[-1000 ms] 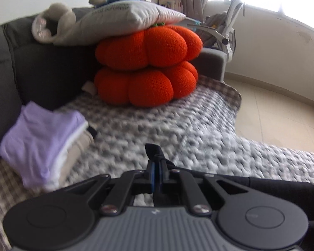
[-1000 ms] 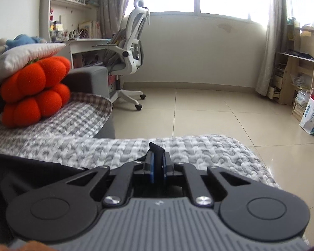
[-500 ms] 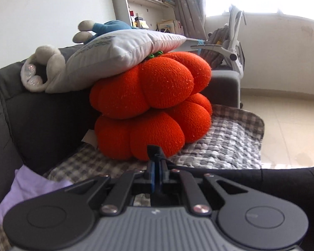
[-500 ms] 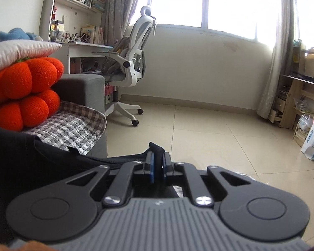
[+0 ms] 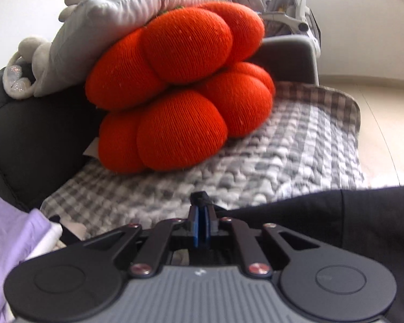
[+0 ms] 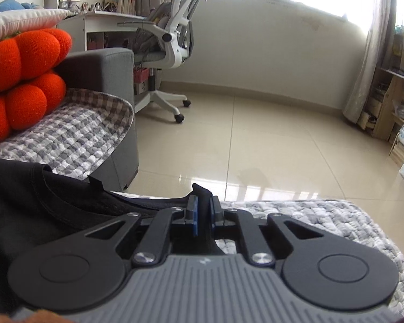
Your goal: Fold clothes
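Garment: our black garment (image 5: pixel 336 215) lies low right in the left view, on the checked sofa cover (image 5: pixel 282 145).
Left tool: our left tool (image 5: pixel 201 216), blue pads nearly together, pinches its edge.
Right tool: our right tool (image 6: pixel 203 210) likewise grips cloth.
Change: both jaws have just been easing apart over the sofa; we judge release is near.
Writing: none readable.
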`<state>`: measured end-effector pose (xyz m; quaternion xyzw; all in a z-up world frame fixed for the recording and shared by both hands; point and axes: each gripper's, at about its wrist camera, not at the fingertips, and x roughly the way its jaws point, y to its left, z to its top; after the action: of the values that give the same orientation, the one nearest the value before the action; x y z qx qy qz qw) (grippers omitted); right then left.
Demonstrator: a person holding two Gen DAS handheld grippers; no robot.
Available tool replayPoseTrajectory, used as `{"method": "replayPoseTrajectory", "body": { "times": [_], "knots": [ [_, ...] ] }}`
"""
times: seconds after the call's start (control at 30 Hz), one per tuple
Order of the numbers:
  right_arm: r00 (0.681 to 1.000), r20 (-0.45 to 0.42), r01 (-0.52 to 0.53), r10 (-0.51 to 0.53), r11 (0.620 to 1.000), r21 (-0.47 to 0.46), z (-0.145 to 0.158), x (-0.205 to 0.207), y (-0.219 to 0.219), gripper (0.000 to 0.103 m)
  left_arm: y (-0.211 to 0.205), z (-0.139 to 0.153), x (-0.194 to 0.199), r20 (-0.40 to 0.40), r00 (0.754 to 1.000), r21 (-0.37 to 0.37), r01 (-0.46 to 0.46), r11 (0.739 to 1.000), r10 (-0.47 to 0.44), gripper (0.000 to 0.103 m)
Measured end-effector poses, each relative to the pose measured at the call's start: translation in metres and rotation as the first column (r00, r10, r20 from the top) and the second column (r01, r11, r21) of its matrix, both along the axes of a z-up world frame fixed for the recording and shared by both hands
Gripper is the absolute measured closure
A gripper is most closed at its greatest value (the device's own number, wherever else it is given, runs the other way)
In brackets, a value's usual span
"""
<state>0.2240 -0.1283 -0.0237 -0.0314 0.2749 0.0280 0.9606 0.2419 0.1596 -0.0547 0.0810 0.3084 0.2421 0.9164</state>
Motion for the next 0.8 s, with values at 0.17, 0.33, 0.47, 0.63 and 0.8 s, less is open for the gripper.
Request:
{"method": "replayPoseTrajectory", "body": {
  "times": [0.17, 0.33, 0.47, 0.63, 0.8],
  "knots": [
    [1.0, -0.028, -0.008, 0.011, 0.997, 0.082, 0.018, -0.02, -0.006, 0.056, 0.015, 0.008, -0.024, -0.023, 1.0, -0.148, -0.021, 0.989, 0.017, 0.063],
    [0.998, -0.062, -0.005, 0.014, 0.99, 0.14, 0.032, -0.048, -0.013, 0.056, 0.021, 0.01, -0.059, -0.059, 0.998, -0.253, -0.026, 0.967, 0.012, 0.058],
    [0.996, -0.084, -0.005, 0.018, 0.988, 0.154, 0.037, -0.078, -0.018, 0.056, 0.016, 0.015, -0.09, -0.066, 0.997, -0.282, 0.009, 0.959, -0.028, 0.05],
    [0.995, -0.096, -0.005, 0.02, 0.988, 0.155, 0.037, -0.117, -0.022, 0.051, 0.012, 0.021, -0.127, -0.089, 0.992, -0.404, 0.048, 0.914, -0.092, 0.048],
    [0.993, -0.12, 0.015, 0.009, 0.979, 0.202, 0.035, -0.15, -0.033, 0.051, -0.001, 0.02, -0.161, -0.114, 0.978, -0.493, 0.098, 0.864, -0.176, 0.048]
  ]
}}
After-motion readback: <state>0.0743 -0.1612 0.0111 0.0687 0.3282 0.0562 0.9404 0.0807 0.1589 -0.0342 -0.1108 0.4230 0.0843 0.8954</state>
